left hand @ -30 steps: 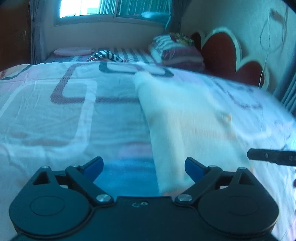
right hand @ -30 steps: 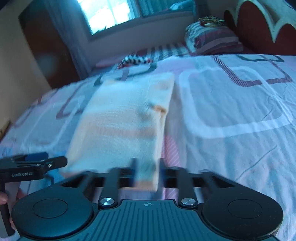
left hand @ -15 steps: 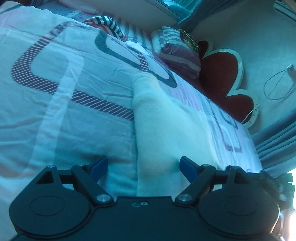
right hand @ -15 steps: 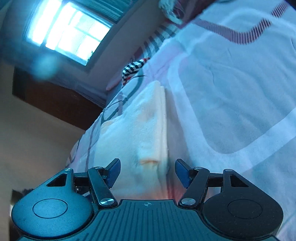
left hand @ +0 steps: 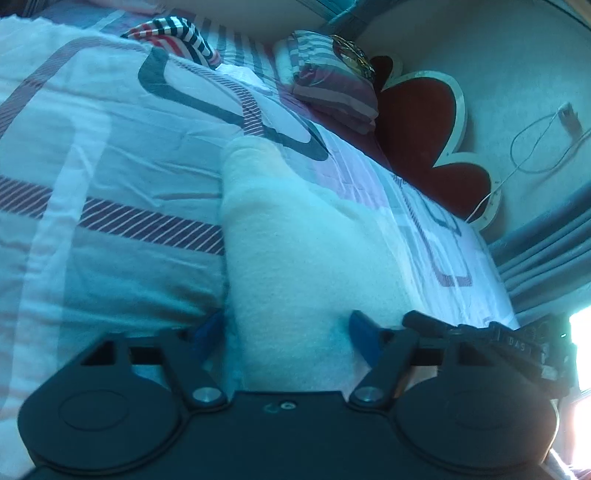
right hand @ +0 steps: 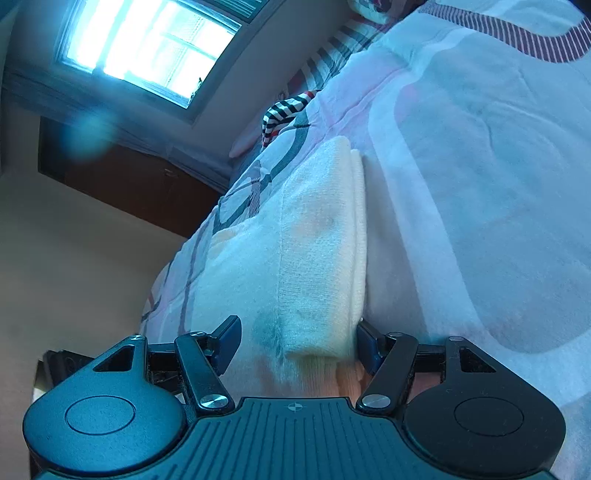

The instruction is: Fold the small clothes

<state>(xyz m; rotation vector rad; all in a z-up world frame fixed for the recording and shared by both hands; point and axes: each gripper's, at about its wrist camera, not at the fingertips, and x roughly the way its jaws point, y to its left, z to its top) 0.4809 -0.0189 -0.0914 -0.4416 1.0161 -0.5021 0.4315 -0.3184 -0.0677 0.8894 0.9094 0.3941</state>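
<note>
A cream-white folded garment (left hand: 295,251) lies lengthwise on the patterned bedsheet (left hand: 110,155). My left gripper (left hand: 286,332) is open, its blue fingertips (left hand: 364,326) straddling the garment's near left corner. My right gripper (right hand: 295,341) is open too, its blue fingertips (right hand: 227,338) on either side of the garment's near right corner (right hand: 314,258), where stacked folded layers show. The right gripper also shows at the right edge of the left wrist view (left hand: 480,332).
A striped black, white and red cloth (left hand: 177,31) lies at the far end of the bed. Striped pillows (left hand: 332,81) rest against a red scalloped headboard (left hand: 424,136). Curtains (left hand: 546,251) hang at right. A window (right hand: 147,51) and dark wooden furniture (right hand: 129,184) stand beyond.
Both grippers tilted and came down low to the garment's near edge. The right gripper, shut on the garment a second ago, has opened; both now straddle the near corners.
</note>
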